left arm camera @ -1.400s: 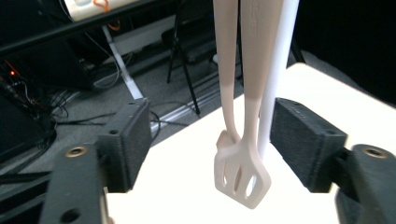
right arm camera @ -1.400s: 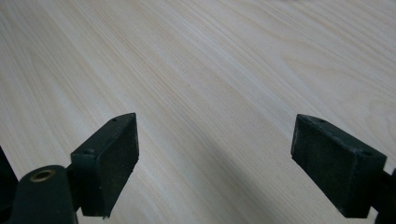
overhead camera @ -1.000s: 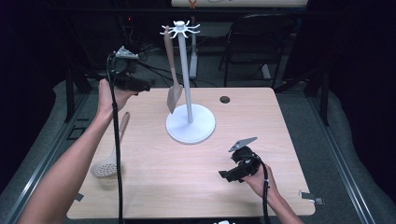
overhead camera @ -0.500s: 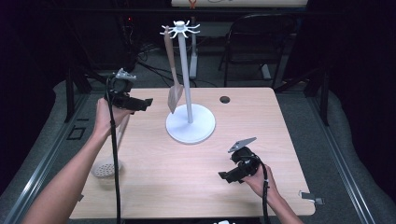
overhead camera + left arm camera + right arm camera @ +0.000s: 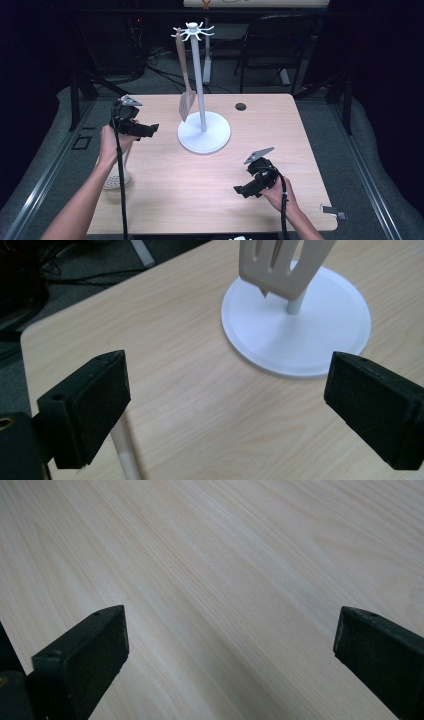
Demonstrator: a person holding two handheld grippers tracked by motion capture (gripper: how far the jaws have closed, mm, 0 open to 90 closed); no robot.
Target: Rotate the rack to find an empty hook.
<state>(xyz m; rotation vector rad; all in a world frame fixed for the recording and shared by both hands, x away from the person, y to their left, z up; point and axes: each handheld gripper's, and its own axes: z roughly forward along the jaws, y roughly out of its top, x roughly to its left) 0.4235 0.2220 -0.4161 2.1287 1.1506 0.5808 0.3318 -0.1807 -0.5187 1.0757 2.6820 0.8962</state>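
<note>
The skimmer [image 5: 116,179] is found at the table's [image 5: 300,150] near left edge, beneath the left gripper [image 5: 142,129]. A round perforated head and a slim pale handle [image 5: 127,455] are noted. It is judged light, stiff and smooth; the handle is best taken mid-length. Both grippers' jaws have just been opening and stand wide, empty; the right gripper [image 5: 246,189] rests near right.

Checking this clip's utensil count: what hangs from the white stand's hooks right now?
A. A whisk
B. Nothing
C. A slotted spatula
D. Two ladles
C: one pale slotted spatula hangs from the top hooks of the white stand, its slotted blade just above the round base, as the left gripper view also shows.
</note>
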